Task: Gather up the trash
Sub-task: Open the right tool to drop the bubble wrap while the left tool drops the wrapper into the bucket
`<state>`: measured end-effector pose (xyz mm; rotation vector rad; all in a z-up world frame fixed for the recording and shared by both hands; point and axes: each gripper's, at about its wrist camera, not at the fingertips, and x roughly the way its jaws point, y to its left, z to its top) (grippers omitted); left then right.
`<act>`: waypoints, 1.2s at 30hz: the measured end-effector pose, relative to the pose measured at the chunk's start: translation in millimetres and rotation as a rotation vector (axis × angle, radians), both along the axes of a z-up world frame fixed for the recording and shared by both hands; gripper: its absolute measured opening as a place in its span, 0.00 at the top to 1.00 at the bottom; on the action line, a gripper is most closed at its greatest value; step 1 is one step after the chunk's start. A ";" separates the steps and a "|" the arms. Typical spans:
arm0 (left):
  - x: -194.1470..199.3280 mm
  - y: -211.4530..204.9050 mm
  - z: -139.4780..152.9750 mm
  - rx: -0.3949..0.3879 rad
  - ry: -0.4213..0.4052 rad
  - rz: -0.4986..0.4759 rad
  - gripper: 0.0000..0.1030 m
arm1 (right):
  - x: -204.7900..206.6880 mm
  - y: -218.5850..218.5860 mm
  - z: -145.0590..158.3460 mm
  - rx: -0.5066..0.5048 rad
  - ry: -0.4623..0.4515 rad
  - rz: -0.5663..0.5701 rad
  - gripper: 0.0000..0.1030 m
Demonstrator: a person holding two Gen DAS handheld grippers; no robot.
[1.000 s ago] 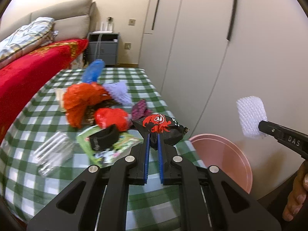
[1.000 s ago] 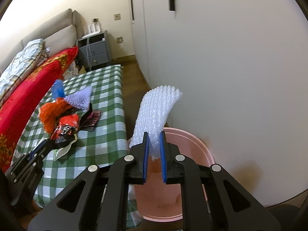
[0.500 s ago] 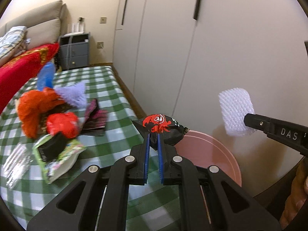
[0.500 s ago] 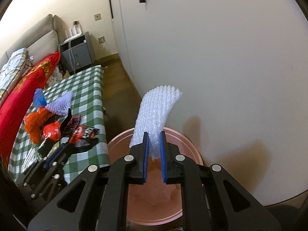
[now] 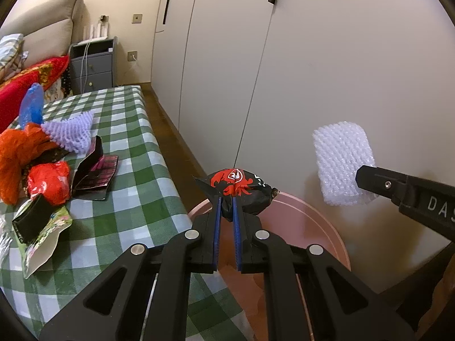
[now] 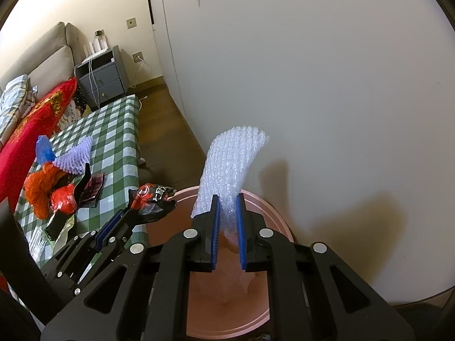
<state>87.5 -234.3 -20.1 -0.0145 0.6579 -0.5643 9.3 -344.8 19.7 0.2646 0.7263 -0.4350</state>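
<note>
- Pink bin (image 6: 257,199) sits on the floor at the table (image 5: 133,147) corner, against the white wardrobe (image 6: 312,71).
- Left gripper (image 5: 226,203): clamped on a black-red wrapper (image 5: 239,187), blue pads pinching its lower fold.
- Wrapper hangs over the bin's rim at about 10 o'clock of the bin in the right wrist view, just off the table edge.
- Right gripper (image 6: 227,207): clamped on white foam net (image 6: 230,167), which sticks up and curls toward 1 o'clock.
- Foam net is over the bin mouth, near the far rim; not touching the bin as far as I can tell.
- In the left wrist view the right gripper enters from 3 o'clock with the foam at its tip, above the bin.
- Rest of the trash lies on the green check cloth at 9 o'clock: orange bag (image 5: 17,153), red bag (image 5: 49,182), purple net (image 5: 71,133), blue bottle (image 5: 32,105), dark pouch (image 5: 96,170), green packet (image 5: 42,236).
- Grey nightstand (image 5: 93,65) at 11 o'clock, beside the sofa (image 5: 42,28).
</note>
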 end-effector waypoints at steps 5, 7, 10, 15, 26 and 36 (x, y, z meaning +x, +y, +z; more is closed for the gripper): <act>7.8 -0.5 -6.2 -0.026 0.048 -0.012 0.91 | 2.8 -3.2 -3.3 0.005 0.015 -0.027 0.84; 12.2 1.3 -10.7 -0.046 0.083 -0.013 0.81 | 2.7 -5.9 -4.9 0.010 0.022 -0.047 0.78; 15.1 7.4 -13.6 -0.064 0.110 0.007 0.77 | 0.7 -7.6 -4.0 0.005 0.016 -0.063 0.62; 13.6 17.5 -11.2 -0.075 0.110 0.017 0.77 | -0.3 -5.1 -2.7 -0.003 0.010 -0.058 0.60; 0.3 63.2 3.7 -0.083 0.070 0.077 0.77 | -7.9 19.0 5.9 -0.011 -0.066 0.019 0.60; -11.1 113.4 11.1 -0.070 0.038 0.164 0.77 | -4.1 47.0 4.6 0.024 -0.121 0.112 0.60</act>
